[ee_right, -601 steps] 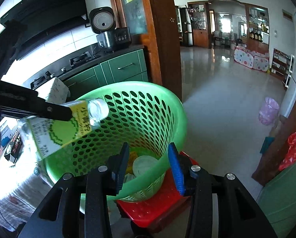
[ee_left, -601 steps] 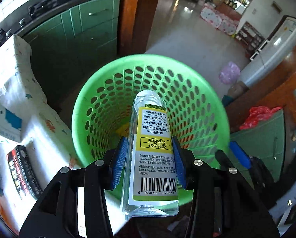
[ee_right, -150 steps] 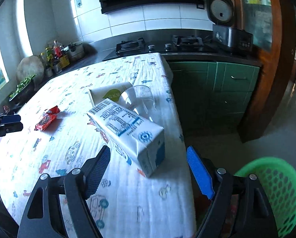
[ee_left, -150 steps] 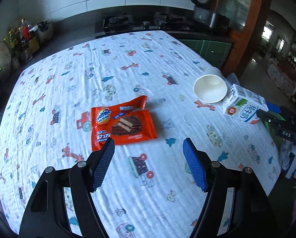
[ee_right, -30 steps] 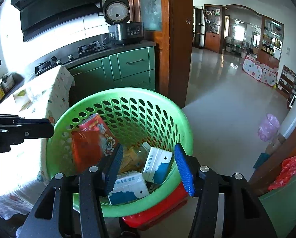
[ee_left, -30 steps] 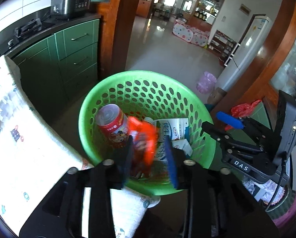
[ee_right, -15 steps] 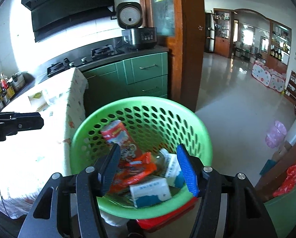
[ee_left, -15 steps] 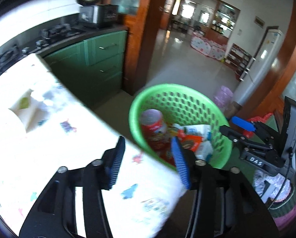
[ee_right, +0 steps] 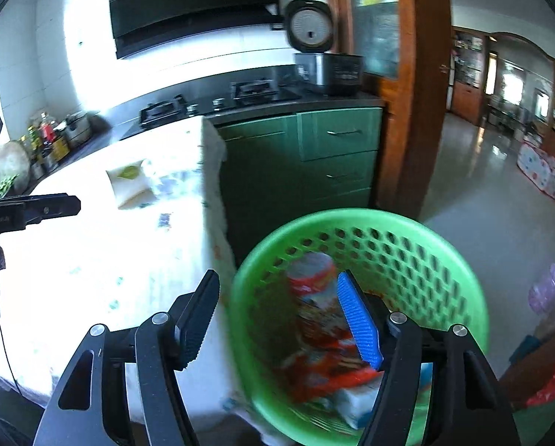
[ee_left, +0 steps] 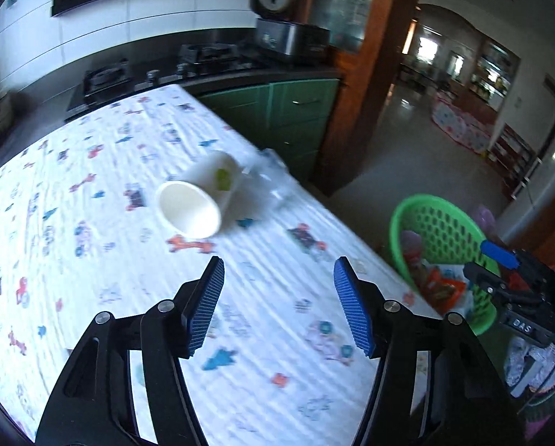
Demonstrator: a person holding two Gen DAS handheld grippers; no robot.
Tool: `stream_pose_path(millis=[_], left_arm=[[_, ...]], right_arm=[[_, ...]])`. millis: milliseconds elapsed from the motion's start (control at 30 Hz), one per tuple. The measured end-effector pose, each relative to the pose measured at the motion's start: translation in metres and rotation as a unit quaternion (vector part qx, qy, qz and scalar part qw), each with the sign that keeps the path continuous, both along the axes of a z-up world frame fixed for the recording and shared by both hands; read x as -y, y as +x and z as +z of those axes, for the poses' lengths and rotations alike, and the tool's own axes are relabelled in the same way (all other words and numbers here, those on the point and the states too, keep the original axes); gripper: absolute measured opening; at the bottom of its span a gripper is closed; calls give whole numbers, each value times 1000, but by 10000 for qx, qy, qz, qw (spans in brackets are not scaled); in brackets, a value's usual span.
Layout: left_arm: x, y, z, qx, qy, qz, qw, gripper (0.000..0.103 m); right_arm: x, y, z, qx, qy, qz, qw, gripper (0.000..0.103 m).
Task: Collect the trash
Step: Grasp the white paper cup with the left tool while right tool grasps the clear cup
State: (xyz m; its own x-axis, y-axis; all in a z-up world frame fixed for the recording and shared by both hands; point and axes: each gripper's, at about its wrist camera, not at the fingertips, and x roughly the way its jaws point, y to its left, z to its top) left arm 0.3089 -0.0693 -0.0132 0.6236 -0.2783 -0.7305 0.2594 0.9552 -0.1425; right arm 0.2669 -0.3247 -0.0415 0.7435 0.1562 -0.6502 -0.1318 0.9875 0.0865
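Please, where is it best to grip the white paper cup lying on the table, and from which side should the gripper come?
Probably across the side wall of the paper cup, from above. It lies tipped over, open mouth towards the open left gripper, so its round body offers two opposite sides.

Orange wrapper [ee_left: 439, 286] dropped into basket [ee_left: 418, 208], both tools opening, empty

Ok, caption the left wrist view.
Open left gripper above patterned tablecloth, tipped paper cup ahead, green basket beyond.

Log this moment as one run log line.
left gripper: open, empty, over table | right gripper: open, empty, above green basket | paper cup: lying on tablecloth
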Motion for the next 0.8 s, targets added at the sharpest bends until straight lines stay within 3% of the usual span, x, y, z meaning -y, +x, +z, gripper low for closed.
stream_pose_path(millis=[233, 467, 700, 800], left_arm=[[-36, 29, -7, -54, -78, 358, 9993, 72], [-36, 58, -18, 36, 299, 245, 9992, 88], [-40, 87, -33, 12, 375, 0, 9993, 93], [-42, 97, -36, -18, 231, -151, 9996, 95]], right_arm=[[-44, 33, 4, -60, -39, 431, 9990, 65], [-71, 58, 0, -112, -154, 701, 9974, 66], [-89, 89, -6, -241, -206, 906, 9954, 67], [-99, 100, -9, -252, -269, 1023, 9941, 67]])
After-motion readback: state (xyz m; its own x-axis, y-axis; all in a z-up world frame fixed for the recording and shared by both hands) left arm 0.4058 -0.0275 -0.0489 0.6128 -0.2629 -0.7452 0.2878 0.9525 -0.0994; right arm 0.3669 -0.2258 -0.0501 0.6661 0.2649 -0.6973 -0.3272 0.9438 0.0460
